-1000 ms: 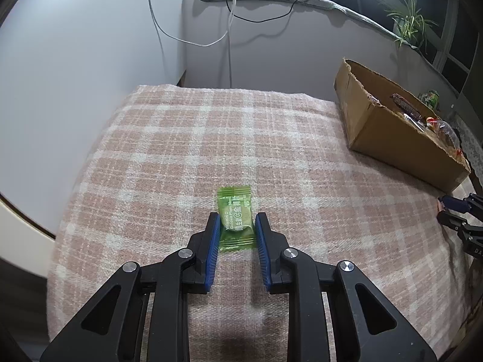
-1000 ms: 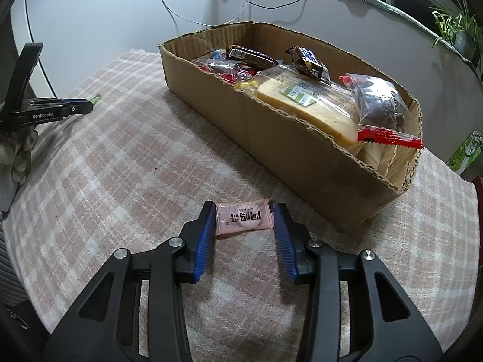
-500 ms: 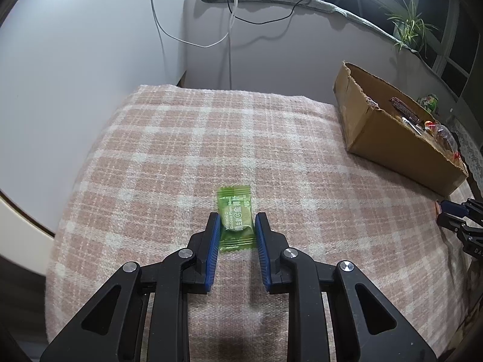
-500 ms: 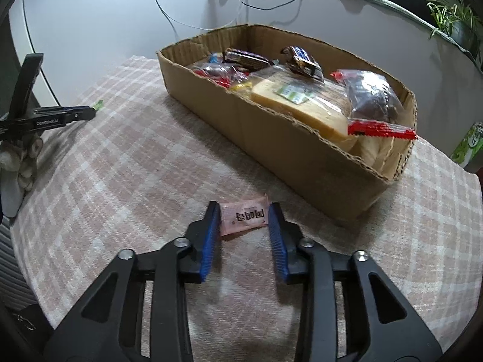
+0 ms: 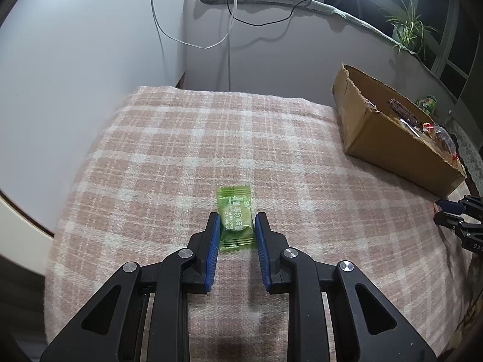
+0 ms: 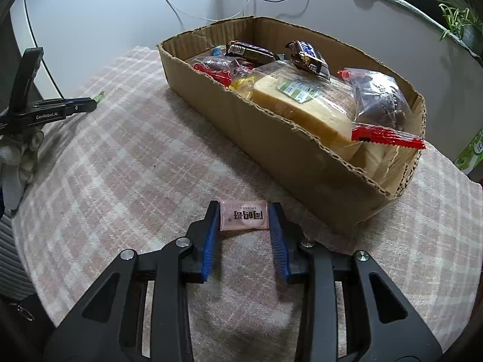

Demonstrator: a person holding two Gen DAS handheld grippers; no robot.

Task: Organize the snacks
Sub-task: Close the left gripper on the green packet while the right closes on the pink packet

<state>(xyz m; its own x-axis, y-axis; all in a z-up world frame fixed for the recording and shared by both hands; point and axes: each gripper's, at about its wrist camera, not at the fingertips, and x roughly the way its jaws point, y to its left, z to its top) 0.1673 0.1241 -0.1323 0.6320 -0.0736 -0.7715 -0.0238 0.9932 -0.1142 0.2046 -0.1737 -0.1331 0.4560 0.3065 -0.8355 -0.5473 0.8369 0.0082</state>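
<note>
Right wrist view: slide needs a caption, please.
Right gripper closed on a pink snack packet beside the filled cardboard box.

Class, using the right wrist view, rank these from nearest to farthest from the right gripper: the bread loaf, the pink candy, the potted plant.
1. Pink candy, between the right gripper's fingers.
2. Bread loaf, inside the cardboard box ahead.
3. Potted plant, far back right on the ledge.
</note>
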